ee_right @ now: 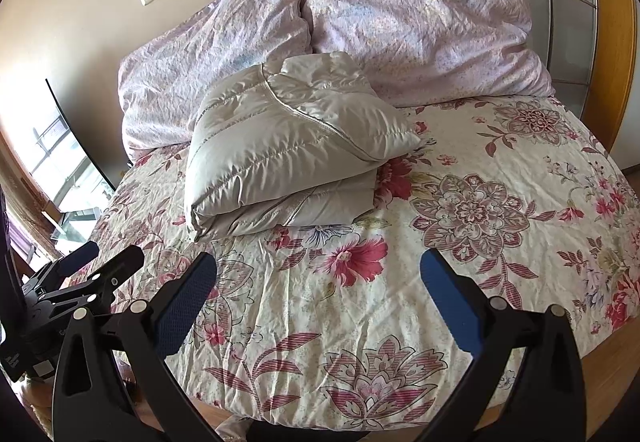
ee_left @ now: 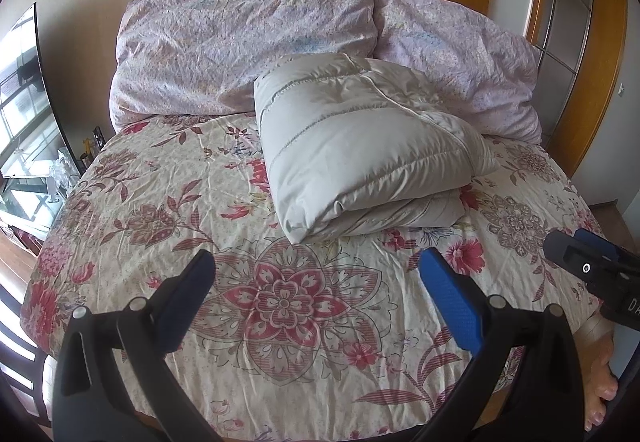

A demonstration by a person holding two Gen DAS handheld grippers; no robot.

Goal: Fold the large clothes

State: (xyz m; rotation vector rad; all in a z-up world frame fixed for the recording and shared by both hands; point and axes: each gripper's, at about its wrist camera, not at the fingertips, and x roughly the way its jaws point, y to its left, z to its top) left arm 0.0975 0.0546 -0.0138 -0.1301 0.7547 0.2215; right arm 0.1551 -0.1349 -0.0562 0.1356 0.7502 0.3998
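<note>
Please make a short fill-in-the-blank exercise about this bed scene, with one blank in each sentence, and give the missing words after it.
1. The grey padded jacket lies ____ on the floral bedspread.
2. Behind the jacket, ____ lilac pillows lean against the wall.
3. The jaws of the left gripper and the right gripper are both ____ and hold nothing.

Missing words: folded; two; open

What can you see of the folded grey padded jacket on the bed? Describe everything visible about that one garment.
The padded jacket is pale grey, shiny and quilted in stitched bands, with thin light piping crossing its top. It is folded into a thick, puffy bundle of stacked layers, the upper one overhanging those beneath. It lies on the floral bedspread, its far edge meeting the lilac pillows. Neither gripper touches it; both are open and well short of it.
</note>
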